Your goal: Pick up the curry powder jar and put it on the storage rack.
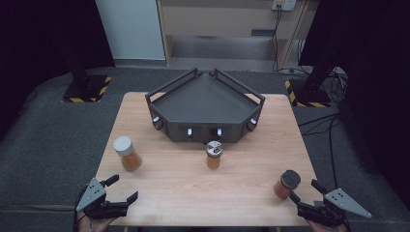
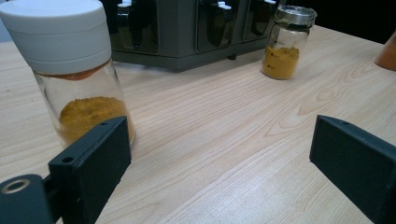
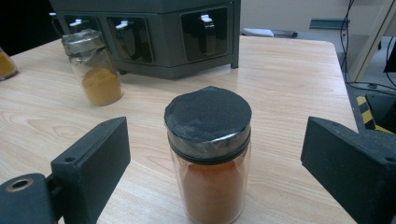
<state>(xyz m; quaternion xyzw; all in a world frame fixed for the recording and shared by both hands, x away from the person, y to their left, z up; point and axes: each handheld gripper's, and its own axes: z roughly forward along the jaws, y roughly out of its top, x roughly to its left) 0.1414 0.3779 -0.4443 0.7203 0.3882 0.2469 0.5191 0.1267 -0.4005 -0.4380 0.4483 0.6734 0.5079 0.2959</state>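
Three glass spice jars stand upright on the wooden table. A white-lidded jar (image 1: 126, 152) (image 2: 74, 70) of yellow powder is at the left, just beyond my open left gripper (image 1: 124, 187) (image 2: 219, 154) and off its left jaw. A silver-lidded jar (image 1: 213, 154) (image 2: 287, 44) (image 3: 95, 67) stands in the middle, in front of the rack. The black-lidded jar (image 1: 286, 184) (image 3: 208, 154) of orange powder sits between the wide-open jaws of my right gripper (image 1: 304, 190) (image 3: 215, 163), untouched by either jaw.
A dark grey angular rack (image 1: 205, 101) (image 3: 154, 32) with small handled drawers along its front stands at the back middle of the table (image 1: 193, 193). Bare wood lies between the jars. Beyond the table are grey floor, cables and stand bases with hazard stripes.
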